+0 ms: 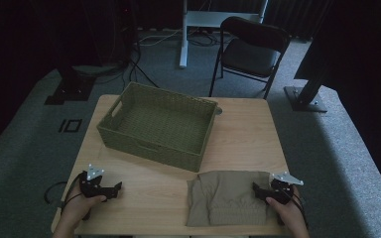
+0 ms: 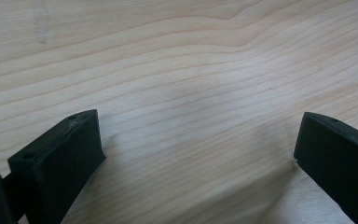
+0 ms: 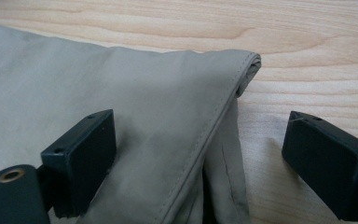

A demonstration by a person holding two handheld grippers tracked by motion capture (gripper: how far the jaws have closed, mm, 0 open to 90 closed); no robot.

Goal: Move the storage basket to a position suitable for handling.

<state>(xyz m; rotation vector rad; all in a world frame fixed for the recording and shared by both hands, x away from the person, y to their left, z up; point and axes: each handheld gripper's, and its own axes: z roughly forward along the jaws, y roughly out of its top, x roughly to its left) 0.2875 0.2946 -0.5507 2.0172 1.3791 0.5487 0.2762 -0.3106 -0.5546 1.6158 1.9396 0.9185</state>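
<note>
High view: folded khaki garment flat at the table's near right corner, lower hem almost at the near edge, right side just short of the right edge. Right gripper over the garment's right border, held by a hand from below. Left gripper well apart at the near left, above bare wood, close to the left edge. Green woven basket standing at the far left-centre, turned slightly askew, nothing seen inside. Broad open wood between basket and both grippers, and to the right of the basket. Folding chair on the carpet beyond the table.

Left gripper view: bare wood grain, no cloth; jaws spread wide with nothing between, faint shadows under them.

Right gripper view: seen here but too small from above, a stitched seam and doubled layers at the garment's corner. Jaws spread wide, straddling that folded edge; left jaw over cloth, right jaw over bare wood beside it. Cloth between the jaws but not pinched. Clear wood beyond the corner.
</note>
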